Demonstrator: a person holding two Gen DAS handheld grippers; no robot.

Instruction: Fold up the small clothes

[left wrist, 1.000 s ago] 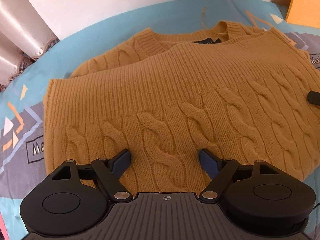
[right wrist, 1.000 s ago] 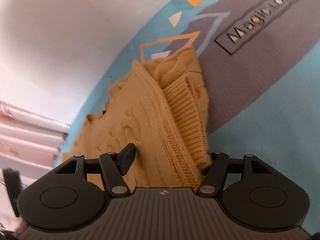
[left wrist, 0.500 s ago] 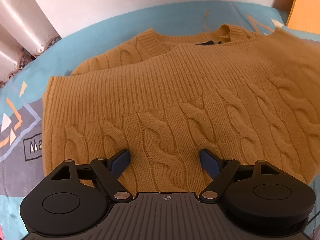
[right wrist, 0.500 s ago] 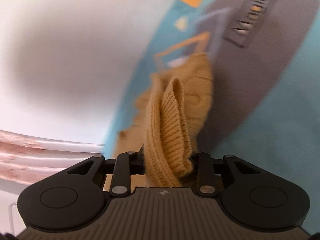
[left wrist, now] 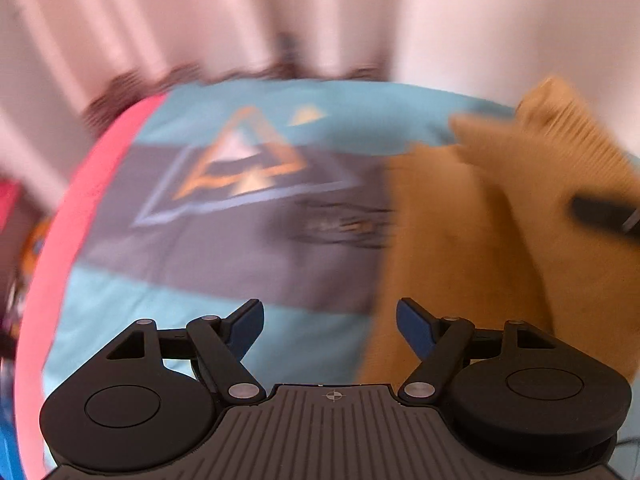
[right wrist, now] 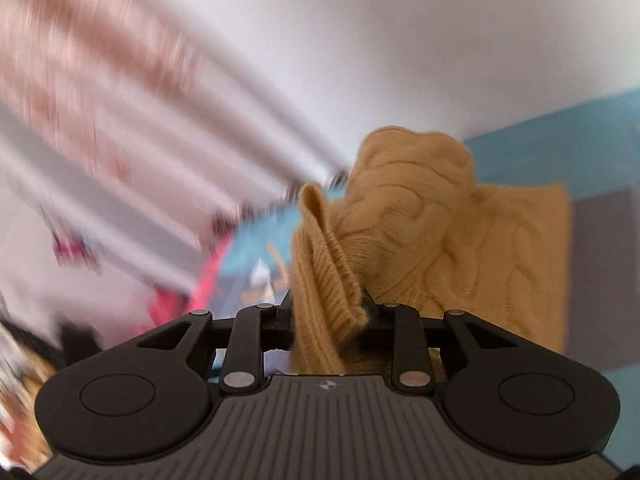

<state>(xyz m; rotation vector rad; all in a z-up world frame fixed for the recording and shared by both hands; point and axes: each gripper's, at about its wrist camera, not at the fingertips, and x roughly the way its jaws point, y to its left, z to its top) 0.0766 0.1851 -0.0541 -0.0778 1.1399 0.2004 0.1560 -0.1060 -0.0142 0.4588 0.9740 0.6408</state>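
Note:
A mustard cable-knit sweater (right wrist: 480, 240) lies on a blue and grey patterned bed cover (left wrist: 240, 248). My right gripper (right wrist: 330, 316) is shut on the sweater's ribbed edge and holds it lifted, so the knit bunches up ahead of the fingers. In the left wrist view the sweater (left wrist: 472, 248) fills the right side, blurred. My left gripper (left wrist: 330, 320) is open and empty, over the bed cover just left of the sweater's edge. The right gripper's dark tip (left wrist: 600, 212) shows at the far right, against the knit.
Pale pleated curtains (left wrist: 200, 20) hang behind the bed. A pink edge (left wrist: 60, 240) runs along the cover's left side. A white wall (right wrist: 400, 40) stands behind the sweater in the right wrist view. Both views are motion-blurred.
My right gripper closed on the sweater's ribbed edge and lifted it, swinging over. My left gripper swung left off the sweater, so the bed cover now lies under it.

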